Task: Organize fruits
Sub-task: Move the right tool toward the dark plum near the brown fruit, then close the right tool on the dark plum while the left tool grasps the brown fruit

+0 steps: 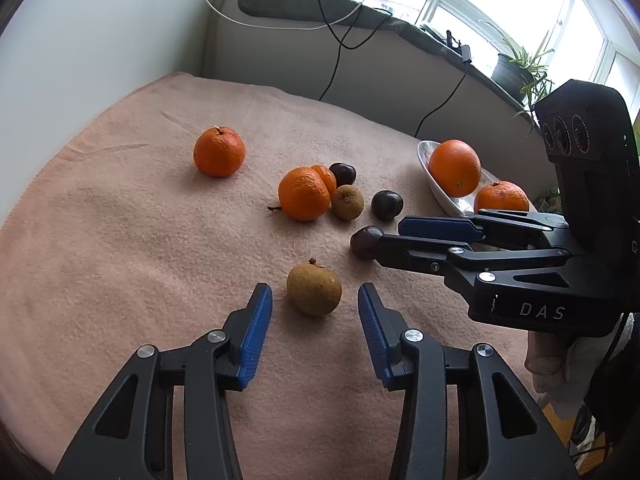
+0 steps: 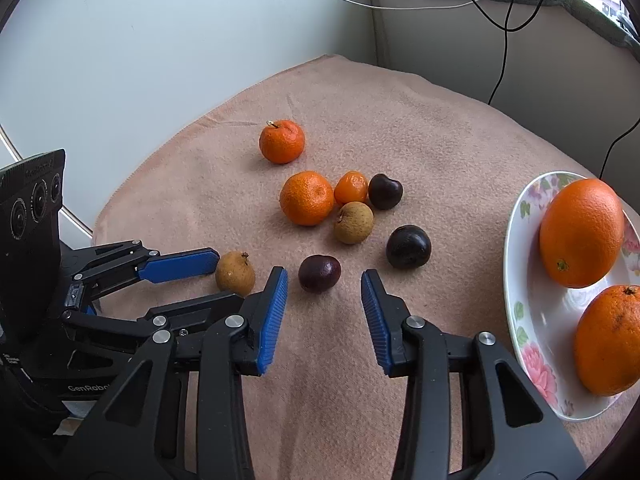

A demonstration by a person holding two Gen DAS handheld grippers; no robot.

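Note:
My left gripper [image 1: 315, 296] is open with a brown longan [image 1: 314, 289] between its fingertips on the pink cloth; it also shows in the right wrist view [image 2: 235, 273]. My right gripper [image 2: 324, 284] is open around a dark plum [image 2: 319, 273], also seen in the left wrist view [image 1: 365, 241]. A floral plate [image 2: 532, 320] at the right holds a big orange [image 2: 582, 232] and a second orange [image 2: 610, 340]. Loose on the cloth lie a tangerine [image 2: 281, 141], a larger tangerine [image 2: 306, 197], a small one [image 2: 351, 188], another longan [image 2: 353, 222] and two more dark plums [image 2: 409, 246] [image 2: 385, 191].
The pink cloth [image 2: 440, 120] covers the table up to a white wall [image 2: 160, 40] at the back and left. Black and white cables [image 2: 504, 32] hang over a ledge behind. A potted plant [image 1: 520, 68] stands on the window sill.

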